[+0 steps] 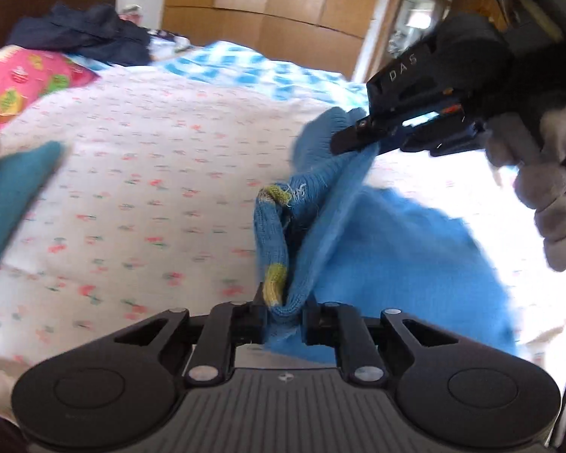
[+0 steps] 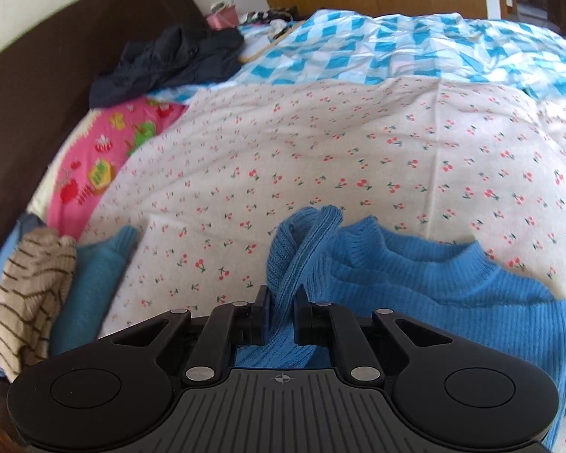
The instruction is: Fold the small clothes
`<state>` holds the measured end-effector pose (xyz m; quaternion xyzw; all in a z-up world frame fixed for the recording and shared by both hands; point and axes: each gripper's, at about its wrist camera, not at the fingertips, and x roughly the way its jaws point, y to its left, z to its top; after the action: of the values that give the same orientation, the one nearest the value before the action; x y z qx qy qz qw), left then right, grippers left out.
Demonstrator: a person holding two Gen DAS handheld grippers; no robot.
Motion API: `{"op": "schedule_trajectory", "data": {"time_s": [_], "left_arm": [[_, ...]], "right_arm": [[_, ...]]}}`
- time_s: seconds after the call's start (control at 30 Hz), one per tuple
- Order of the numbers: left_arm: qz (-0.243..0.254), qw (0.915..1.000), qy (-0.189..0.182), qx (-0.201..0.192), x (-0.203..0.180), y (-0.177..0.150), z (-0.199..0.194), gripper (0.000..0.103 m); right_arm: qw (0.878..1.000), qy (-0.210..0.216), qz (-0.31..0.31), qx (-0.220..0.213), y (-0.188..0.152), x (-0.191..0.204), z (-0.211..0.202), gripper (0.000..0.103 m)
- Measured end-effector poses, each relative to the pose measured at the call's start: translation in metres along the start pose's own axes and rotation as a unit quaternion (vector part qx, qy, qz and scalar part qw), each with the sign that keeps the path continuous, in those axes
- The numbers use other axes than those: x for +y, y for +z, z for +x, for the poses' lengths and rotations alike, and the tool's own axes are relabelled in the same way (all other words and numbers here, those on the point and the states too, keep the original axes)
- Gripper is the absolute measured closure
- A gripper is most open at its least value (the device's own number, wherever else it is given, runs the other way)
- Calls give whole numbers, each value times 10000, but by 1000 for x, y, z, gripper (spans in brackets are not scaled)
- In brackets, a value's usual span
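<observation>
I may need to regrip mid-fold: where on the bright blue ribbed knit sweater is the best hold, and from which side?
Grip the thick ribbed edge of the bright blue ribbed knit sweater, coming from above and the near side. Each claw, left claw and right claw, is already shut on a bunched ridge of it; those raised, doubled folds give the pads something to pinch, unlike the flat body on the cherry-print sheet.

Between the black right gripper (image 2: 282, 311) tips: a bright blue sweater (image 2: 434, 287). Ahead, a cream bedsheet (image 2: 283, 151) with red cherries; left, a beige brown-striped knit (image 2: 30, 294).
</observation>
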<state>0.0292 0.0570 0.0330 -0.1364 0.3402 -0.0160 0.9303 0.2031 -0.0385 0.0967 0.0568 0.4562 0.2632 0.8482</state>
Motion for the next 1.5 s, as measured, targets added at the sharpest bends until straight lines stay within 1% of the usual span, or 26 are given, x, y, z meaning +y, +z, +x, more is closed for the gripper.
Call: {"op": "schedule_trajectory", "data": {"time_s": [0.13,0.23,0.3,0.4,0.47,0.53,0.57,0.63,0.7,0.77,0.87,0.93,1.0,1.07,1.13,1.23,1.27,1.37,1.5], "left_arm": [[445,9977,-500,-118,-50,7,-11,84],[946,9914,-899,-91,-98,9,-12,84],[1211,9871,-1042,61,-126,5,-3,84],[1460,9819,-1115,453,-159,-8,22,84],[1613,9777,-1122,743,-176,-20,37,84],[1816,9737,-1059,883,-187,-30,44,84],[1912,9720,-1025,905,-192,-33,44,84],[2046,9699,-960,909,-196,-36,45,84],[2037,9706,-905,909,-199,-35,46,84],[2036,9711,-881,883,-203,-31,46,84],[2194,9684,-879,792,-210,-29,45,84],[2317,9657,-852,805,-215,-34,46,84],[2350,9642,-828,907,-218,-42,49,84],[2433,9620,-816,937,-222,-48,52,84],[2571,9591,-789,887,-226,-52,52,84],[2654,9564,-817,900,-227,-53,51,84],[2678,9555,-832,915,-227,-54,49,83],[2756,9530,-859,921,-230,-57,45,82],[2715,9510,-1037,1058,-227,-56,37,75]], "right_arm": [[9972,252,542,-457,-12,-45,-40,93],[9896,406,1081,-862,-25,-91,-68,93],[9843,353,1415,-996,-36,-123,-75,93],[9739,195,2007,-1040,-63,-172,-69,92],[9649,206,2388,-1070,-84,-197,-63,92],[9543,308,2783,-1049,-107,-217,-53,92],[9530,293,2862,-946,-114,-224,-48,92],[9541,349,2829,-922,-114,-230,-49,92],[9537,448,2773,-1072,-108,-231,-53,92],[9552,461,2691,-1147,-101,-229,-54,92],[9560,478,2630,-1205,-96,-228,-54,92],[9565,453,2631,-1176,-97,-232,-52,92],[9590,322,2618,-1036,-102,-238,-46,92],[9583,317,2679,-939,-107,-243,-42,92],[9576,358,2688,-975,-109,-244,-45,92],[9586,345,2652,-974,-112,-244,-45,91],[9580,360,2668,-985,-113,-245,-44,87],[9531,408,2797,-1084,-117,-248,-48,87],[9489,384,2873,-1248,-120,-248,-59,86]]}}
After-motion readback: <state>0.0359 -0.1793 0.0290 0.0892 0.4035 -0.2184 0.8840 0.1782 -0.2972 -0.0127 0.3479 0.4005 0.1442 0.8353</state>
